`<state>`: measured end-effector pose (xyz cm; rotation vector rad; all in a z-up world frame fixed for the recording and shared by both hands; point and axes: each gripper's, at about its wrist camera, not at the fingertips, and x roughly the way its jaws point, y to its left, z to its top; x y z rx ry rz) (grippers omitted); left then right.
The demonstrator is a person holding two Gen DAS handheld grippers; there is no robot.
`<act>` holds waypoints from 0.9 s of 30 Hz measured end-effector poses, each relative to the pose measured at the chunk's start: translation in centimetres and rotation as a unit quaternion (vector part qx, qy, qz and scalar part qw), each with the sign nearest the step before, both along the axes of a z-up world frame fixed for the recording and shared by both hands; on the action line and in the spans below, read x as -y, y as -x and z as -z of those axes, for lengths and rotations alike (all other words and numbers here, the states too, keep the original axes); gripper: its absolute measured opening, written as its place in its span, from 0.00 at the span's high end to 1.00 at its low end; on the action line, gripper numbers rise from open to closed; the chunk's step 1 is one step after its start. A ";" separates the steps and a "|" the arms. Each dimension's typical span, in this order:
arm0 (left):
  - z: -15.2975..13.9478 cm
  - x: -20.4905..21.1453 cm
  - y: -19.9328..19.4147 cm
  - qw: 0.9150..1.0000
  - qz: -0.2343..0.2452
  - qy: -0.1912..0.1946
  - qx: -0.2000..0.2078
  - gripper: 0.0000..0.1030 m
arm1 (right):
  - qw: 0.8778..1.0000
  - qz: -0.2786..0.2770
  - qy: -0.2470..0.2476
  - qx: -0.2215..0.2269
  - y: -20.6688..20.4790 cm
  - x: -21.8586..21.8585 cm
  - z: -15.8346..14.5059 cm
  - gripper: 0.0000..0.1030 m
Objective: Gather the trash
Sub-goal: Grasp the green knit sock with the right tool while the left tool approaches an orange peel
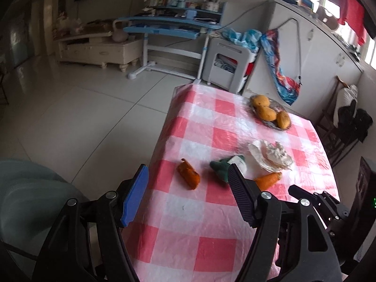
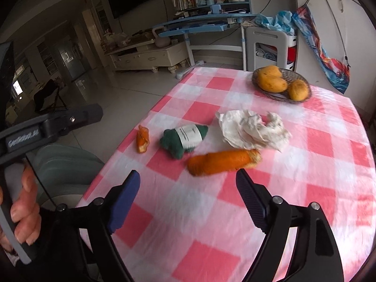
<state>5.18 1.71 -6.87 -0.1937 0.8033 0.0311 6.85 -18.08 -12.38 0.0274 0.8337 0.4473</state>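
On the pink-and-white checked table (image 2: pixel 317 176) lie several pieces of trash: a small orange peel (image 2: pixel 142 139) (image 1: pixel 189 174), a crumpled green wrapper with a white label (image 2: pixel 185 139) (image 1: pixel 224 165), a long orange peel (image 2: pixel 223 162) (image 1: pixel 268 179) and a crumpled white tissue (image 2: pixel 253 130) (image 1: pixel 270 155). My right gripper (image 2: pixel 188 182) is open and empty, just short of the long peel. My left gripper (image 1: pixel 188 171) is open and empty above the table's left edge, its jaws either side of the small peel and wrapper.
A bowl of yellow mangoes (image 2: pixel 280 83) (image 1: pixel 270 112) stands at the table's far side. A grey-green bin (image 1: pixel 28 192) (image 2: pixel 63 164) sits beside the table at lower left. A blue desk (image 2: pixel 202 23) and white cabinet (image 2: pixel 145 56) stand beyond the tiled floor.
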 end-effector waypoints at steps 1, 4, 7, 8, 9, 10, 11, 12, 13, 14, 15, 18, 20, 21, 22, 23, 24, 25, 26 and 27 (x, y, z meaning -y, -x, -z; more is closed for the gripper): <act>0.3 -0.3 -0.1 1.000 -0.005 0.006 -0.005 0.35 | 1.000 -0.003 0.001 -0.002 -0.5 -0.3 0.2 0.22; 0.8 -1.3 -0.6 0.999 -0.024 0.026 -0.014 0.35 | 1.000 -0.010 0.000 -0.007 -1.7 -1.3 0.7 0.22; 1.1 -1.9 -1.0 0.998 -0.037 0.039 -0.015 0.35 | 1.000 -0.014 -0.003 -0.009 -2.6 -2.0 1.0 0.22; 1.1 -2.0 -1.2 0.998 -0.038 0.043 -0.017 0.35 | 1.000 -0.015 -0.002 -0.010 -3.0 -2.3 1.1 0.22; 1.2 -2.1 -1.5 0.998 -0.039 0.045 -0.020 0.35 | 1.000 -0.015 -0.002 -0.011 -3.3 -2.5 1.3 0.22; 1.2 -2.2 -1.8 0.998 -0.039 0.046 -0.023 0.35 | 1.000 -0.016 -0.002 -0.012 -3.6 -2.6 1.3 0.22; 1.3 -2.3 -2.1 0.998 -0.039 0.048 -0.025 0.35 | 1.000 -0.016 -0.001 -0.014 -4.0 -2.8 1.5 0.22; 1.3 -2.3 -2.5 0.998 -0.040 0.051 -0.027 0.35 | 1.000 -0.016 0.001 -0.016 -4.4 -3.0 1.7 0.22; 1.3 -2.3 -2.8 0.997 -0.040 0.051 -0.028 0.35 | 1.000 -0.017 0.004 -0.018 -4.7 -3.2 1.8 0.22; 1.2 -2.2 -3.0 0.997 -0.040 0.050 -0.029 0.35 | 1.000 -0.019 0.006 -0.020 -5.1 -3.5 2.0 0.22; 1.1 -2.1 -3.5 0.998 -0.038 0.048 -0.032 0.35 | 1.000 -0.019 0.008 -0.023 -5.5 -3.7 2.2 0.22; 1.3 -1.9 -4.2 0.998 -0.035 0.041 -0.037 0.35 | 0.999 -0.022 0.022 -0.035 -6.6 -4.4 3.1 0.26; 1.6 -2.1 -4.4 0.997 -0.035 0.045 -0.043 0.35 | 0.998 -0.025 0.035 -0.039 -6.8 -4.9 3.6 0.30; 1.9 -2.2 -4.6 0.997 -0.036 0.049 -0.049 0.35 | 0.998 -0.027 0.044 -0.033 -6.8 -5.2 3.7 0.32; 2.1 -2.2 -4.8 0.997 -0.037 0.052 -0.053 0.35 | 0.998 -0.030 0.051 -0.030 -6.8 -5.3 3.7 0.36; 2.3 -2.3 -5.0 0.996 -0.040 0.053 -0.055 0.35 | 0.997 -0.031 0.059 -0.027 -6.8 -5.4 3.7 0.40; 2.4 -2.3 -5.1 0.996 -0.041 0.052 -0.056 0.35 | 0.997 -0.034 0.065 -0.023 -6.8 -5.4 3.7 0.41; 2.5 -2.3 -5.2 0.996 -0.041 0.051 -0.057 0.35 | 0.997 -0.036 0.070 -0.021 -6.8 -5.4 3.7 0.44; 2.7 -2.1 -5.3 0.996 -0.039 0.050 -0.060 0.35 | 0.996 -0.038 0.075 -0.019 -6.8 -5.4 3.7 0.47; 3.0 -1.9 -5.5 0.996 -0.035 0.048 -0.065 0.35 | 0.996 -0.042 0.082 -0.015 -6.6 -5.4 3.7 0.49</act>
